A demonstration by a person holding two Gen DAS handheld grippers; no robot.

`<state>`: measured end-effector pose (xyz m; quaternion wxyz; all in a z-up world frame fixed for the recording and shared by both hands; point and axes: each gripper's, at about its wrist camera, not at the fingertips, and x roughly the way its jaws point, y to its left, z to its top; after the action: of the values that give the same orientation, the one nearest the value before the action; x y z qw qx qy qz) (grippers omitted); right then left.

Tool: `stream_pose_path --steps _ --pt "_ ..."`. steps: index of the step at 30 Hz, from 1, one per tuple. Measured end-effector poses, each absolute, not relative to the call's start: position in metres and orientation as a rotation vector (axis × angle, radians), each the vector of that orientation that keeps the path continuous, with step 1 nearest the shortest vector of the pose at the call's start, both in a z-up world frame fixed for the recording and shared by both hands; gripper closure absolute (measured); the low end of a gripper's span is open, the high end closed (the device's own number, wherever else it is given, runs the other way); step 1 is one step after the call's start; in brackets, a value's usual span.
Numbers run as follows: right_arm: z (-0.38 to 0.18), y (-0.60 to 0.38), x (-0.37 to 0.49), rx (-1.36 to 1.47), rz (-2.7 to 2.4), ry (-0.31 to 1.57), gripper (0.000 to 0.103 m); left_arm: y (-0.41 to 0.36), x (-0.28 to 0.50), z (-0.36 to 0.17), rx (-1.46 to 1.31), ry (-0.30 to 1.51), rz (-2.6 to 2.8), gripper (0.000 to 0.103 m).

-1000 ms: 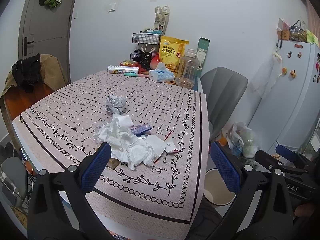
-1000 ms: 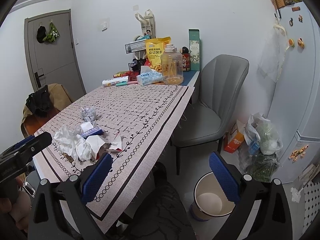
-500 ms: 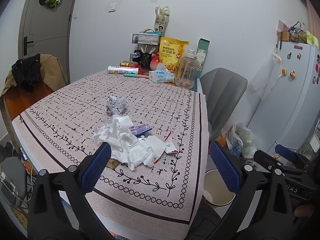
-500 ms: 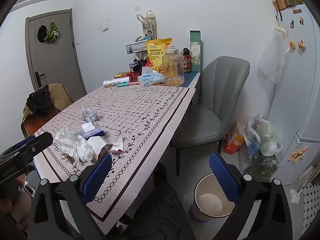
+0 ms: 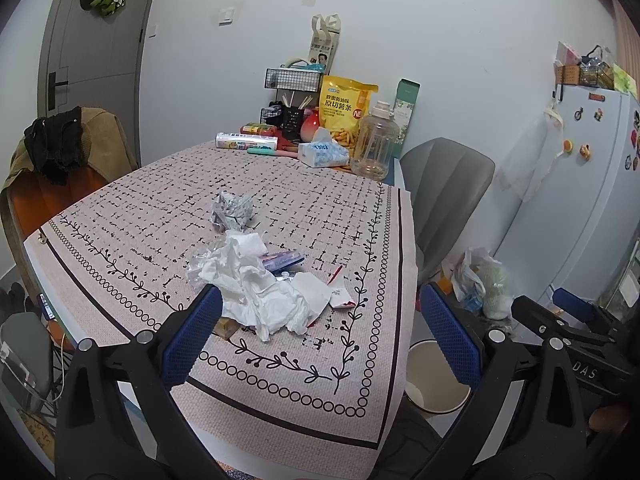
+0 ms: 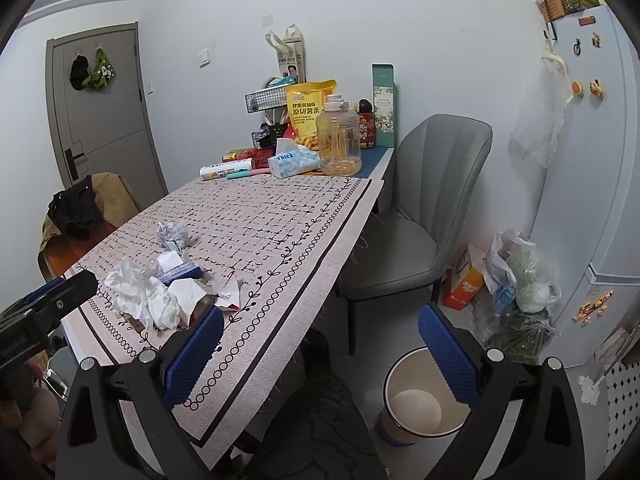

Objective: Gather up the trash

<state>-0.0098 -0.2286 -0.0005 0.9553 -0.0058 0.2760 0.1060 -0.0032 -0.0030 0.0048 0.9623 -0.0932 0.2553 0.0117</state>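
2 views | R: bin (image 6: 424, 396) whole | L: bin rim only

A table (image 5: 344, 360) draped in a pinkish cloth with black dashes and a vine border carries a heap of white tissues (image 5: 260, 292) near its front edge. Just behind the heap lies a crumpled grey paper ball (image 5: 232, 210); a blue wrapper (image 5: 282, 260) and a red-and-white scrap (image 5: 340, 296) touch it. Far behind the heap stand a tissue pack (image 5: 322, 154), a clear jug (image 5: 374, 146) and a yellow snack bag (image 5: 346, 110).
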Motion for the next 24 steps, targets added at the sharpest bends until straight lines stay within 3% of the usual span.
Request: stream_pose_path --steps 24 --pt "0.0007 -0.2301 -0.0101 -0.005 0.211 0.563 0.008 -0.0023 -0.0062 0.0007 -0.199 0.518 0.02 0.005"
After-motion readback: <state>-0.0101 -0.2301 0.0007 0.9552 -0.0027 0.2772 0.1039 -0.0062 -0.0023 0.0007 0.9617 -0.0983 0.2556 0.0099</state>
